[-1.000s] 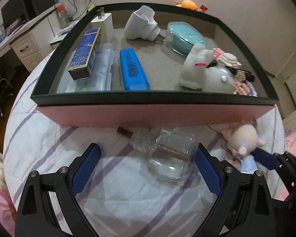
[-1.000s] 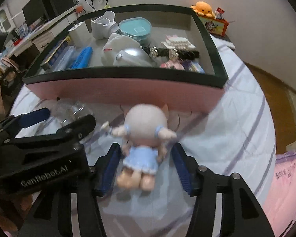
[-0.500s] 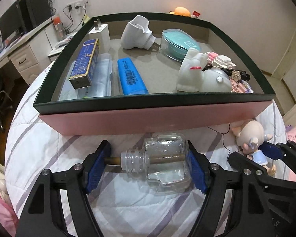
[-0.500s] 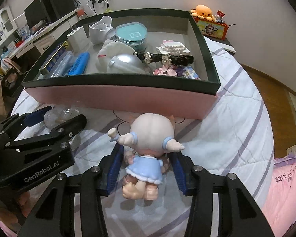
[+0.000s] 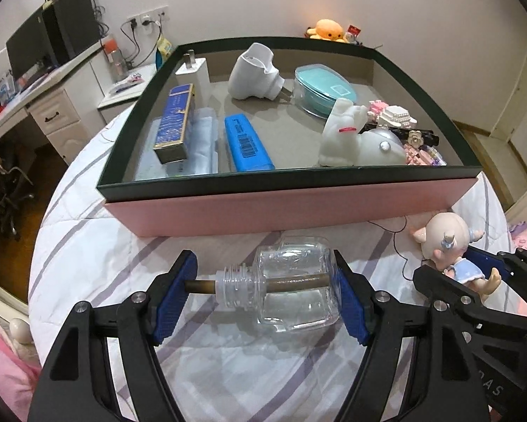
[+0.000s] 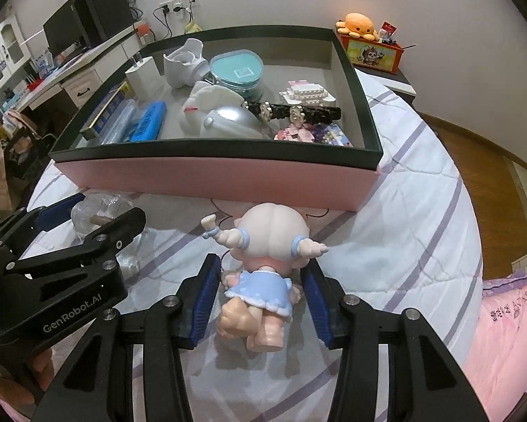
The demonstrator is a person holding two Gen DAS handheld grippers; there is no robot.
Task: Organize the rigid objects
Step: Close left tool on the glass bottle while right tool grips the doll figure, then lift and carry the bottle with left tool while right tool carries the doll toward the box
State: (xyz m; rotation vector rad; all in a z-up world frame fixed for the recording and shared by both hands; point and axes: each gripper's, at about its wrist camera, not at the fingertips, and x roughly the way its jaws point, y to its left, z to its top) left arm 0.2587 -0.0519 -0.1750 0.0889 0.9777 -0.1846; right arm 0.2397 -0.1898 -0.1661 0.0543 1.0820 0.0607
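A clear plastic bottle (image 5: 295, 281) with a brown stick through its neck lies crosswise between the pads of my left gripper (image 5: 261, 302). One pad presses the stick's end, the other the bottle's base, so it is shut on it lengthwise. In the right wrist view, my right gripper (image 6: 260, 292) is shut on a small doll (image 6: 270, 235) in a blue dress, gripped at the body with its back to the camera. The doll (image 5: 443, 239) also shows at the right of the left wrist view. Just beyond both stands a pink box with a dark green rim (image 6: 210, 179).
The box (image 5: 291, 207) holds a blue-and-gold carton (image 5: 173, 123), a blue bar (image 5: 247, 142), a white charger (image 5: 193, 74), a white plug (image 5: 253, 72), a teal case (image 5: 321, 93), a white figurine (image 5: 341, 133) and hair clips. Everything rests on a striped white quilt (image 6: 414, 218). A desk (image 5: 49, 105) stands to the left.
My left jaws have closed onto the ends of the bottle, which now sits square between the pads. The right jaws have narrowed onto the doll. Neither hand has shifted much.
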